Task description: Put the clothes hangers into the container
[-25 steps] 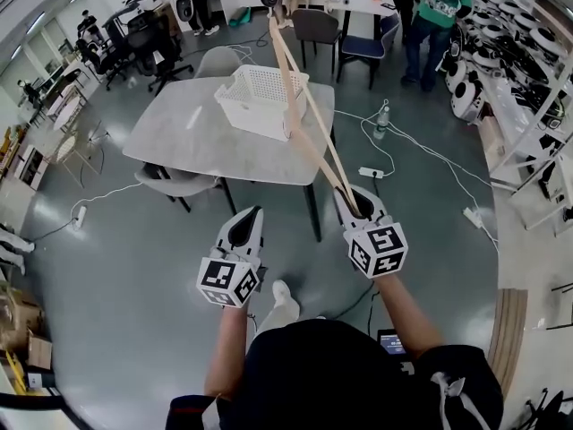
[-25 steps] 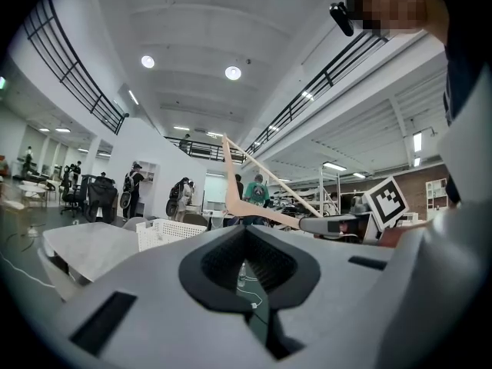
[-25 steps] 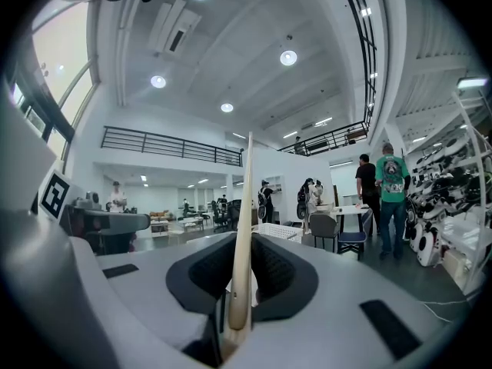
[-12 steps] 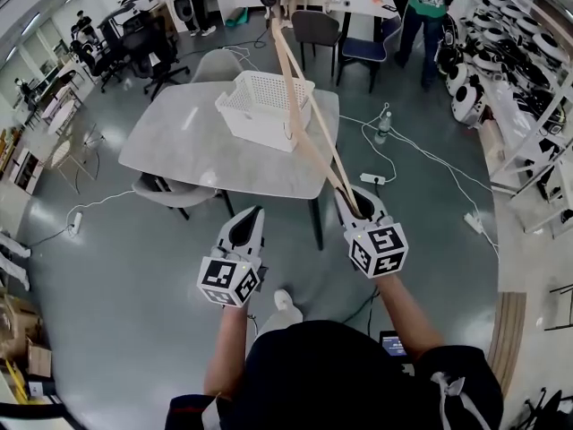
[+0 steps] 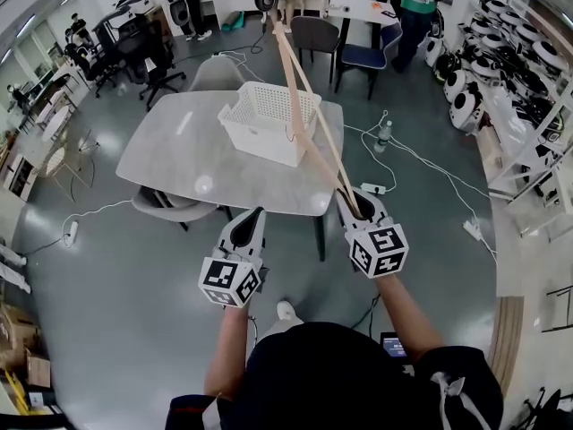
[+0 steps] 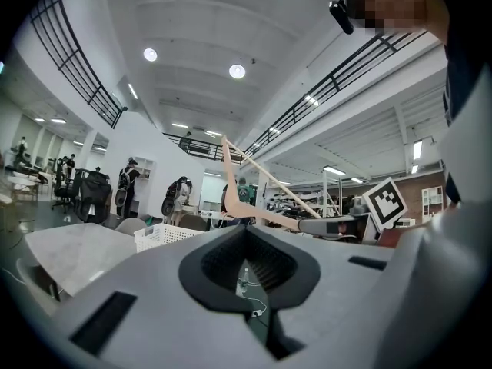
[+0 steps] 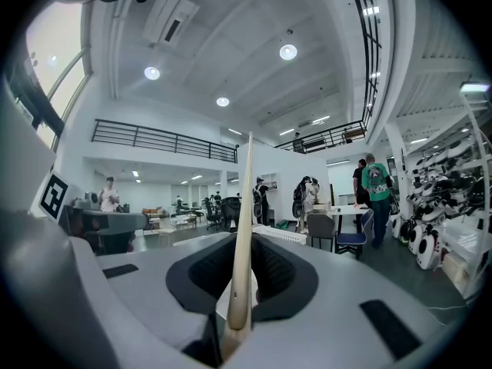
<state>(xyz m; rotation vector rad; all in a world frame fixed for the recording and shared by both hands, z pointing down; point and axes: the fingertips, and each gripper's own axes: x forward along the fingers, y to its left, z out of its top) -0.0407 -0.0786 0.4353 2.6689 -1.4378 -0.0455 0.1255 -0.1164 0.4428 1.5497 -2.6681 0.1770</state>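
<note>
Nearer now than second ago: tabletop (image 5: 179, 150) carrying white basket (image 5: 269, 119), interior unclear. Empty left gripper (image 5: 253, 215) staying clenched. At right, right gripper (image 5: 356, 206) clamping wooden hanger (image 5: 300, 88), pointing up across basket.

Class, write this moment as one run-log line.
left gripper: shut, empty | right gripper: shut on hanger | basket: on table
</note>
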